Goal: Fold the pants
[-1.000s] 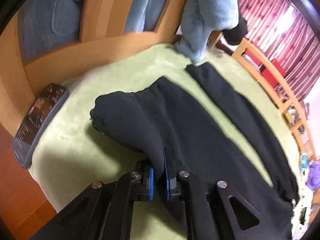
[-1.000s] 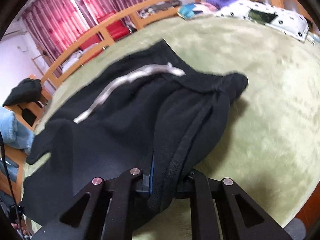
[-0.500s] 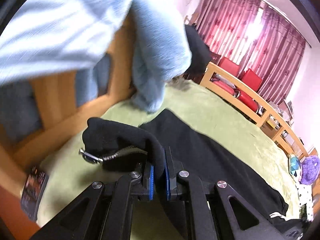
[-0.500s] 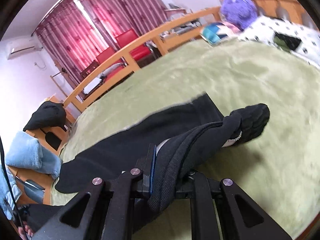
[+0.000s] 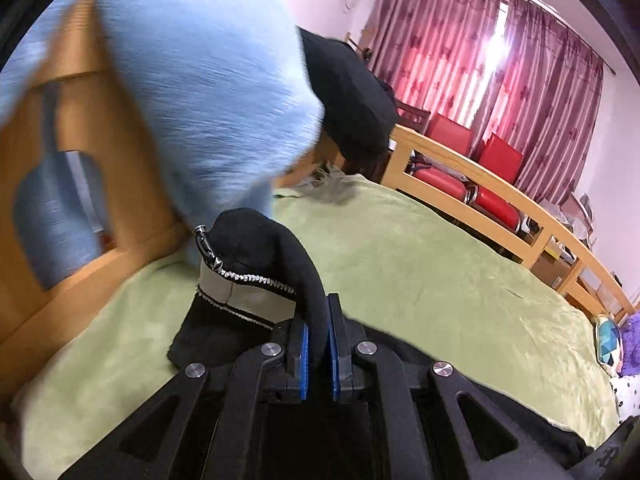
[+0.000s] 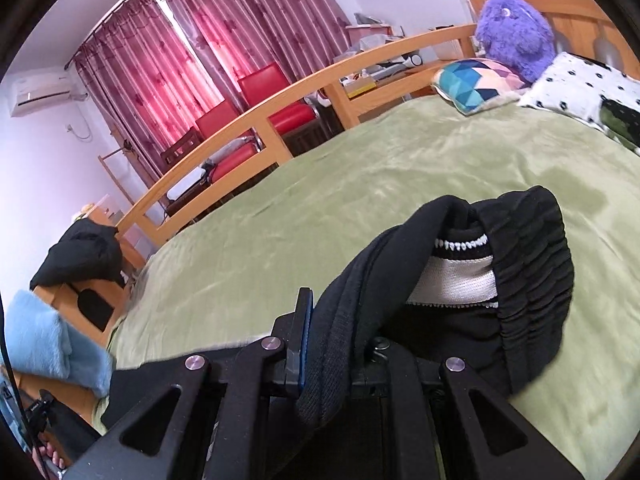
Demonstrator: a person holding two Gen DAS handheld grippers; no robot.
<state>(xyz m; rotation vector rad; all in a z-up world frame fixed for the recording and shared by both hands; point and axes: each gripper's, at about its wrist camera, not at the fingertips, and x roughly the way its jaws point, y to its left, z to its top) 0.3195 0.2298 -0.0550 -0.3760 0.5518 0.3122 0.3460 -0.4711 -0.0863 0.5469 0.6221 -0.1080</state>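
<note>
Black pants [image 5: 256, 236] hang lifted above a green bedspread [image 5: 420, 264]. In the left wrist view my left gripper [image 5: 318, 336] is shut on a black fold of them; a zipper and a white pocket lining [image 5: 248, 294] droop to the left of the blue pads. In the right wrist view my right gripper [image 6: 332, 340] is shut on the ribbed waistband [image 6: 532, 264], which bunches over to the right with white lining showing. The rest of the pants trails below both grippers, mostly hidden behind them.
A light-blue fluffy garment [image 5: 208, 80] and a wooden footboard [image 5: 104, 136] are close at the left. A wooden bed rail [image 6: 256, 120], red chairs [image 6: 272, 88] and pink curtains lie beyond. Pillows [image 6: 476, 82] and a purple plush [image 6: 516, 36] sit at the bed's head.
Both grippers have risen and swung forward with the pants, lifting them off the bedspread. The spread-out legs have dropped out of sight, and the views now look across the bed.
</note>
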